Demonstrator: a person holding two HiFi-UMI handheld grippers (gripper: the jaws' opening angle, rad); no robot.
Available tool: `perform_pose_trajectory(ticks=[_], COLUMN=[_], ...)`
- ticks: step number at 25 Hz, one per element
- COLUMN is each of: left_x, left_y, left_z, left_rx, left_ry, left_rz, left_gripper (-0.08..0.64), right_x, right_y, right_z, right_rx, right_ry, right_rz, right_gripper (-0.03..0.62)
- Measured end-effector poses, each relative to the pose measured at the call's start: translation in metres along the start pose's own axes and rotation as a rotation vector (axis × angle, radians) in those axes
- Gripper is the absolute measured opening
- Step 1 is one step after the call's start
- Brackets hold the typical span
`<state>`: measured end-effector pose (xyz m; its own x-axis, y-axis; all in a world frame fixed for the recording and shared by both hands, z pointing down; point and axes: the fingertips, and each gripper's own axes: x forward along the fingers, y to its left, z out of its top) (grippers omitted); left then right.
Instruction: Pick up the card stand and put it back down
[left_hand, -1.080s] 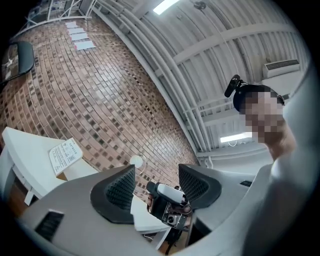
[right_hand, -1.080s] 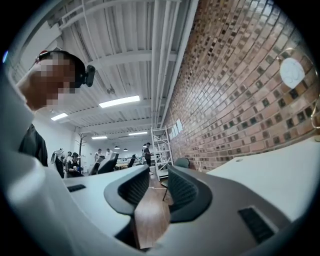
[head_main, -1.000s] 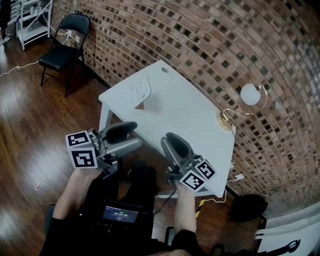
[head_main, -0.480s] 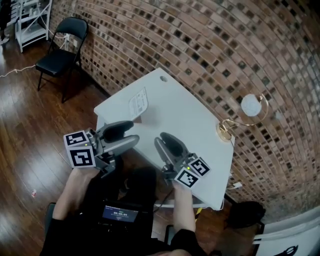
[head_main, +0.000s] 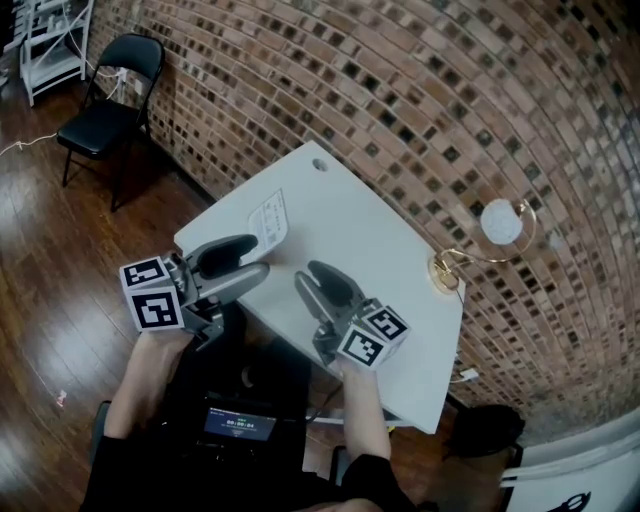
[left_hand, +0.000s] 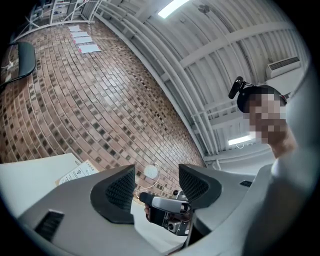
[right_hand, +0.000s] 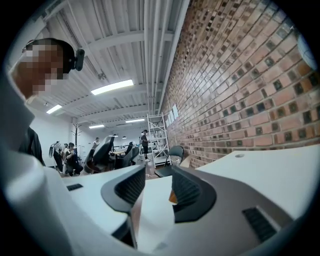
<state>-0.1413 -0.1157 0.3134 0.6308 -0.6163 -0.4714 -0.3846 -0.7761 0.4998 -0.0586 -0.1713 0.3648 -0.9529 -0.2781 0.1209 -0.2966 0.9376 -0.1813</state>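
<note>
- Chair (head_main: 105, 95), a black folding one, is seen at 10 o'clock in the head view. It is set against the brick wall (head_main: 400, 90), well apart from the table (head_main: 380, 240), and open wooden floor (head_main: 60, 230) is left between them.
- The left gripper (head_main: 258, 256) is held over the table's near-left edge. Its jaws are spread apart and nothing is caught between them.
- The card stand (head_main: 268, 218) is found on the table top, just inside the left edge near the corner. It lies at 1 o'clock from the left gripper and 11 o'clock from the right gripper (head_main: 308, 275), and is touched by neither.
- The right gripper is held above the table's near edge and pointed toward 11 o'clock. Its jaws are opening, only white table top is seen between the pads, and nothing is pressed.
- Bare table top is left from 12 to 3 o'clock of the right gripper.
- The lamp (head_main: 488, 240) is placed at the table's far-right edge, beside the wall.
</note>
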Motion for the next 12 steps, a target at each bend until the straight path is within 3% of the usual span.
perform_pose_trajectory(ticks=[6, 12], left_x=[0.007, 0.006], left_y=[0.021, 0.040], left_z=[0.012, 0.022], left_rx=[0.004, -0.002], left_ry=[-0.007, -0.028], left_rz=[-0.001, 0.012], left_gripper=[0.259, 0.259], right_x=[0.031, 0.063], right_y=[-0.021, -0.033], right_z=[-0.010, -0.027], right_rx=[0.011, 0.017], right_ry=[0.056, 0.127], right_rz=[-0.026, -0.051], right_gripper=[0.236, 0.241])
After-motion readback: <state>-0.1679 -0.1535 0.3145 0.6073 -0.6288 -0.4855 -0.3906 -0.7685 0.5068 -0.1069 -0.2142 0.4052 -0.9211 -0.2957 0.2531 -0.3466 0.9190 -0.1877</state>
